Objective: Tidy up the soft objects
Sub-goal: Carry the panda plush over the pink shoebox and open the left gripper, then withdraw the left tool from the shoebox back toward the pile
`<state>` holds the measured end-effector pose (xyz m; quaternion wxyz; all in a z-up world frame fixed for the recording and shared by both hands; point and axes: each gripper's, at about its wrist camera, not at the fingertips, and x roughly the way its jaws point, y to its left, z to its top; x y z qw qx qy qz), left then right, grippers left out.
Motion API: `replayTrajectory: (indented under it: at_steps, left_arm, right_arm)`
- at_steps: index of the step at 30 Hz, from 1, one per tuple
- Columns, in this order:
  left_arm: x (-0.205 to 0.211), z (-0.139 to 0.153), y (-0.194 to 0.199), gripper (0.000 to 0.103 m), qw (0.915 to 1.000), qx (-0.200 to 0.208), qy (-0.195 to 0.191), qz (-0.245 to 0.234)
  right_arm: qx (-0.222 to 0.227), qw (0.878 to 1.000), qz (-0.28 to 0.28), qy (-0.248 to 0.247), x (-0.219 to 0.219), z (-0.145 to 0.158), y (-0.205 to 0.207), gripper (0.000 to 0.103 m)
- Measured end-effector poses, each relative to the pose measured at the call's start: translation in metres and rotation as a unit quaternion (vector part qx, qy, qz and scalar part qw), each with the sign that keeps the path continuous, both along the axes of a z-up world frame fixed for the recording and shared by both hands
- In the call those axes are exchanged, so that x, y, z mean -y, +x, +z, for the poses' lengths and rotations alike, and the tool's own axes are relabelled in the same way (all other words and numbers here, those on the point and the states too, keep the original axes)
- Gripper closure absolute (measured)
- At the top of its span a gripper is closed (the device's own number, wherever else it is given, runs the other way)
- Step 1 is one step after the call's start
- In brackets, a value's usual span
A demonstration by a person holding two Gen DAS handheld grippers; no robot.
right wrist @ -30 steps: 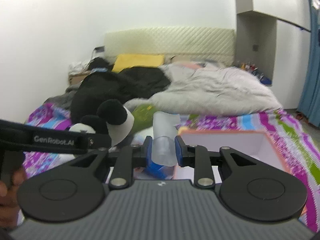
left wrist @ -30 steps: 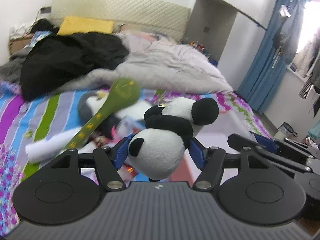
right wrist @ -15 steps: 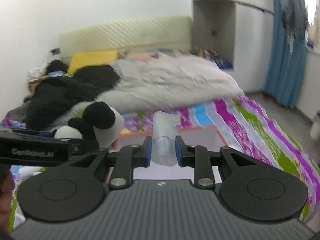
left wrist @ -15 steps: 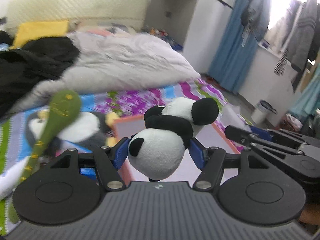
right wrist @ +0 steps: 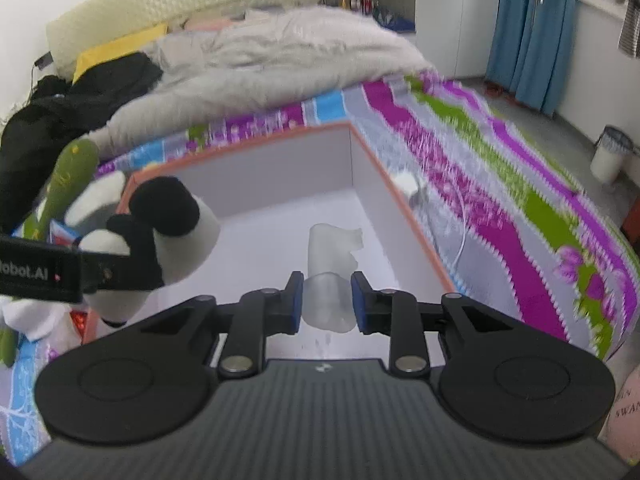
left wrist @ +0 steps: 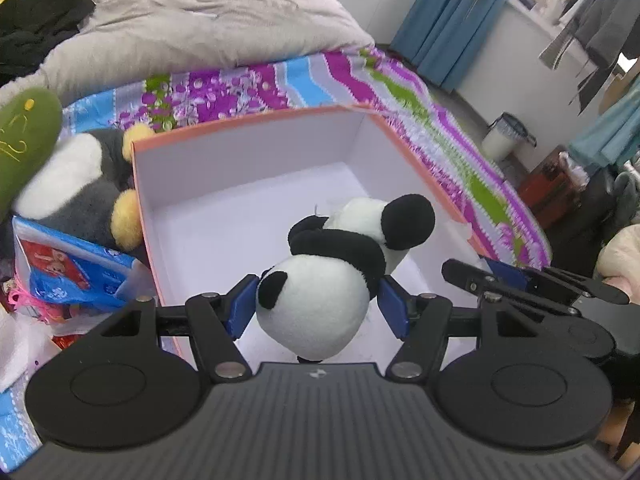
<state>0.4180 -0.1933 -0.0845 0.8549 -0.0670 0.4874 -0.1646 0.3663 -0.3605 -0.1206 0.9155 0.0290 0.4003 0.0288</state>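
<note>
Over the box [left wrist: 248, 148] on the bed: my left gripper [left wrist: 316, 306] clamps the panda [left wrist: 320, 296]; right gripper [right wrist: 326, 306], jaws opening, w/ clear soft tube [right wrist: 330, 276] between. Risk: tube drops early, bounces past the rim.

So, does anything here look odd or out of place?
Mostly the panda toy: the left gripper pinches its head, body hanging over the empty box. A white cable trails on the bedspread beside it.
</note>
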Motion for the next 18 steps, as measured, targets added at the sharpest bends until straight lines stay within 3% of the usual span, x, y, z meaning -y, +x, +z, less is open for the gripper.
replayTrajectory:
  at_steps: [3, 5, 6, 18]
  left_arm:
    - [0.005, -0.009, 0.002, 0.029, 0.9999, -0.012, 0.003, -0.01]
    - [0.004, -0.01, 0.001, 0.029, 0.9999, -0.011, 0.006, -0.007]
    - [0.002, -0.009, -0.001, 0.029, 1.0, -0.004, 0.003, -0.007]
    - [-0.02, 0.037, -0.042, 0.029, 0.998, 0.062, -0.009, -0.009]
  right_arm:
    - [-0.02, 1.0, -0.003, 0.012, 0.004, -0.008, 0.0, 0.067]
    - [-0.024, 1.0, -0.004, 0.019, 0.006, -0.008, -0.003, 0.052]
    - [-0.021, 1.0, -0.003, 0.018, 0.006, -0.007, -0.005, 0.05]
    - [0.045, 0.998, -0.006, 0.038, -0.006, 0.037, -0.04, 0.049]
